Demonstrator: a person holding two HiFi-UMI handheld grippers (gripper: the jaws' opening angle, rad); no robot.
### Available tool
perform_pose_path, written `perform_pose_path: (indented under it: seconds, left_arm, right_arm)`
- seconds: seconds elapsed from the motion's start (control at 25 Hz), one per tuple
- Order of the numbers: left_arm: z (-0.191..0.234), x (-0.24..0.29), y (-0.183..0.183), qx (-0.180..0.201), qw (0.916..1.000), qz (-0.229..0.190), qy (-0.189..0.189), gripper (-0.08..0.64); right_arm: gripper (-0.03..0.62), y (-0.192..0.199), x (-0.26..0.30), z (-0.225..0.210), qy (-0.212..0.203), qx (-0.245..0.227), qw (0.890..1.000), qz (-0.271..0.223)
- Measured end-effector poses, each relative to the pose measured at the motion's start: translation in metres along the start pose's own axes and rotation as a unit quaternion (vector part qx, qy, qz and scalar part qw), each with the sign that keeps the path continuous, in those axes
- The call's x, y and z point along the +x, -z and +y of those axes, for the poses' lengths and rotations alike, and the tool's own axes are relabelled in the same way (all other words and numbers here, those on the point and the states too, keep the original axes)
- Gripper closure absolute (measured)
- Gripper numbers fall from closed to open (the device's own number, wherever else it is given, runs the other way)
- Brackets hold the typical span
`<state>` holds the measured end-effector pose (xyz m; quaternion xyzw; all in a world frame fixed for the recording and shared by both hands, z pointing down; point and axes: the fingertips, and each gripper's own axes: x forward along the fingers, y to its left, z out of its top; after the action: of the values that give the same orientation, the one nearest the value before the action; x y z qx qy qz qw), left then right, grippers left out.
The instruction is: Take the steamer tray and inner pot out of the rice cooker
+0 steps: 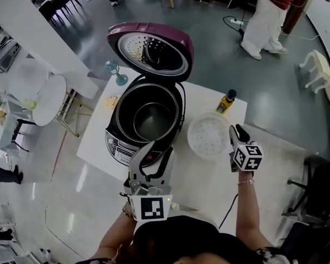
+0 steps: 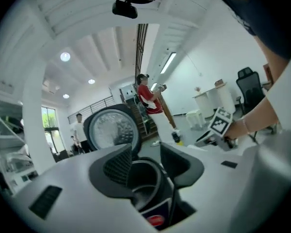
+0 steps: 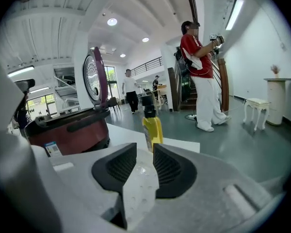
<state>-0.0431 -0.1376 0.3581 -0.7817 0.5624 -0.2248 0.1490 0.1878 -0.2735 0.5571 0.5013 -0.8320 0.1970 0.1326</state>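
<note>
Left gripper, nearest me, jaws spread and empty over the rice cooker, inner pot still inside; right gripper, jaws slightly parted, gripping nothing, at the steamer tray on the table

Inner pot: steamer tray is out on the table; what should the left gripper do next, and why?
Probably lower the left gripper onto the near rim of the inner pot. The pot sits in the open rice cooker, the steamer tray lies on the table beside it, and the left jaws stand apart, empty.
</note>
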Motion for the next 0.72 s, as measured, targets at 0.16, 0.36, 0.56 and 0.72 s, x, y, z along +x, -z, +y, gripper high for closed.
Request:
perform_pose_path:
  seconds: [0.16,0.36,0.56,0.72]
  left_arm:
    - [0.071,0.003,0.025,0.028,0.9978,0.037,-0.047,0.282]
    - [0.129,0.014,0.084,-0.102,0.9889,0.106,-0.020,0.268]
    - [0.140,0.032,0.133,-0.099,0.9775,0.175,0.063,0.231]
    - [0.146,0.044,0.166,-0.063,0.9690,0.214,0.106,0.194]
  right_arm:
    - [0.439,-0.025,0.001,0.055,-0.015,-0.031,0.999,0.008]
    - [0.348,-0.061,0.013,0.149,-0.090,-0.047,0.995,0.011]
    - [0.328,-0.081,0.033,0.204,-0.079,-0.107,0.991,0.021]
    - [0.308,-0.076,0.054,0.233,-0.062,-0.152,0.983,0.076]
